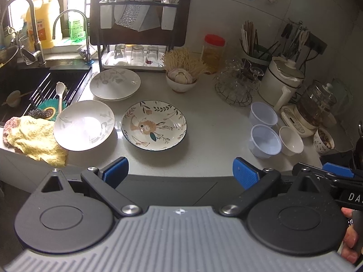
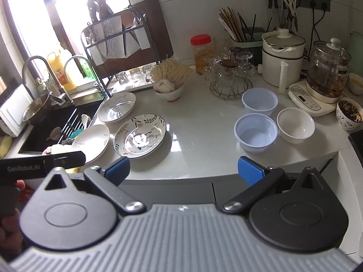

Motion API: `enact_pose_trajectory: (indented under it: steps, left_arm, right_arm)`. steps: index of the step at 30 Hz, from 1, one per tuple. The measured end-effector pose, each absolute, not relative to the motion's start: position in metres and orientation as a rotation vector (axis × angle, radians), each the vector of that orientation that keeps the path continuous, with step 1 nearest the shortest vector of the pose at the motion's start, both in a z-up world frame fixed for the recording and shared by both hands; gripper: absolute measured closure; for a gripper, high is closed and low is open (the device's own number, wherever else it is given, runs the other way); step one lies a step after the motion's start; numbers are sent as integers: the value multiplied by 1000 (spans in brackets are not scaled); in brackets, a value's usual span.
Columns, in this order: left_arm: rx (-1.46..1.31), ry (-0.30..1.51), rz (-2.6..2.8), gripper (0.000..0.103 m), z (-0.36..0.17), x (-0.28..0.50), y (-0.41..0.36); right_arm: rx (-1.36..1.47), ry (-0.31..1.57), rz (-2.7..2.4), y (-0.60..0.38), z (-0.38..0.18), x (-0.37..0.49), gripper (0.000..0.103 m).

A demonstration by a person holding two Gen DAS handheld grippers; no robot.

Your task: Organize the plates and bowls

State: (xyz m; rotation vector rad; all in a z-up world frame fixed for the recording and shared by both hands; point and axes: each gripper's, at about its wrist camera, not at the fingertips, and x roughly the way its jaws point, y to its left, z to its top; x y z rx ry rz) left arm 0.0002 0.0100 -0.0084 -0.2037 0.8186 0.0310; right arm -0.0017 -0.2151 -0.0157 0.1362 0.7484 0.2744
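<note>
You've got both tools hanging back off the front edge of the surface (image 2: 199, 149), left gripper (image 1: 180, 170) and right gripper (image 2: 183, 168), jaws spread wide on each and carrying nothing. Nearest you on the left sit the 3 plates, all lying apart: the white plate (image 1: 84, 125) tipped onto the yellow cloth (image 1: 36, 141) at the sink edge, the patterned plate (image 1: 154, 128) just beside it, the leaf plate (image 1: 115, 84) behind. Over on the right, 2 pale blue bowls (image 2: 256, 132) and a white bowl (image 2: 295, 125) stand side by side, unstacked. Further back the rack (image 1: 138, 18) holds upturned glasses on its tray. By my read nothing's sorted yet: all the stacking, plates and bowls, is ahead of you.
</note>
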Motion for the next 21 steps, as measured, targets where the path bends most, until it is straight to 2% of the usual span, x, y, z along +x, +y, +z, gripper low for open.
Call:
enact_pose_trajectory:
  steps: [21]
  left_arm:
    - [-234, 828, 70, 3, -12, 7, -9]
  right_arm:
    - [176, 762, 340, -232, -23, 7, 0]
